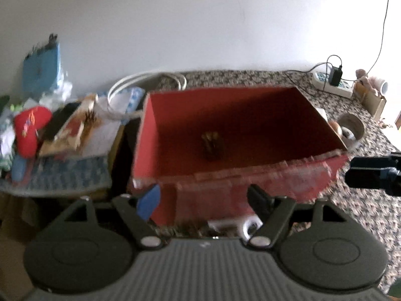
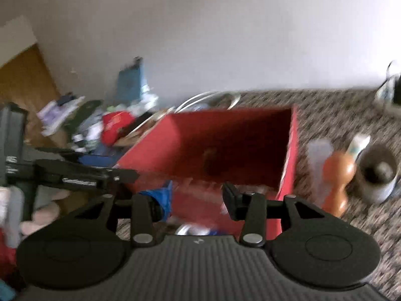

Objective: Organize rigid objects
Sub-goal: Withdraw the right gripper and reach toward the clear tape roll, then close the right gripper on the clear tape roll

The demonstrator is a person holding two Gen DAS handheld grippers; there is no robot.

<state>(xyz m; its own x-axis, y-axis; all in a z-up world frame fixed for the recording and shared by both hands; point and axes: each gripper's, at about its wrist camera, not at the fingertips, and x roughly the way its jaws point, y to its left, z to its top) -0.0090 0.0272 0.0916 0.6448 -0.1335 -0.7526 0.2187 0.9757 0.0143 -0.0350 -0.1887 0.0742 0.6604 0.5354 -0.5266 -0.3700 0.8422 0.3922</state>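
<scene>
Here both the left gripper (image 1: 204, 202) and right gripper (image 2: 198, 200) gape empty before the red box (image 1: 250, 115) holding one small brown thing (image 1: 212, 145).

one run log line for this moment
left gripper: jaws open, empty | right gripper: jaws open, empty | red box: one small brown object inside

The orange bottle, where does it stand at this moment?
In the right wrist view, the orange bottle stands on the patterned surface right of the red box, between a clear bottle and a grey cup.
</scene>
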